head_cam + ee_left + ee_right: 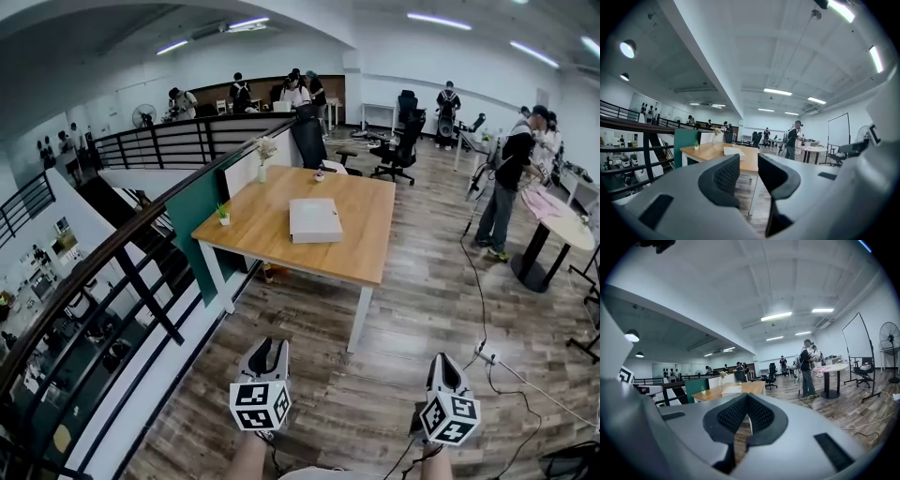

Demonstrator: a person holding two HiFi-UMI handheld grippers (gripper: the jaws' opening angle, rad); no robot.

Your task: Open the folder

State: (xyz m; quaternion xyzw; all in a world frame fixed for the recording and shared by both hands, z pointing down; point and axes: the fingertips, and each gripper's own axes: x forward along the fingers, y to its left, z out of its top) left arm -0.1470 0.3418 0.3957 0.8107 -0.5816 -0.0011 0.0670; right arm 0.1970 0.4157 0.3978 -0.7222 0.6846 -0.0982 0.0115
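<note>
A flat white folder [315, 219] lies shut in the middle of a wooden table [367, 234], well ahead of both grippers. My left gripper [270, 347] is held low at the bottom of the head view, far short of the table. In the left gripper view its jaws [748, 160] stand a little apart with nothing between them, and the folder [733, 151] shows small beyond. My right gripper [442, 362] hangs beside it to the right. Its jaws [747, 396] meet at the tips, empty, with the folder [732, 389] far off.
A dark railing [141, 234] and a green partition [200, 204] run along the table's left side. A small potted plant [223, 214] and a flower vase [263, 152] stand on the table. A person [506, 183] stands by a round table [562, 223]; cables [487, 354] cross the wood floor.
</note>
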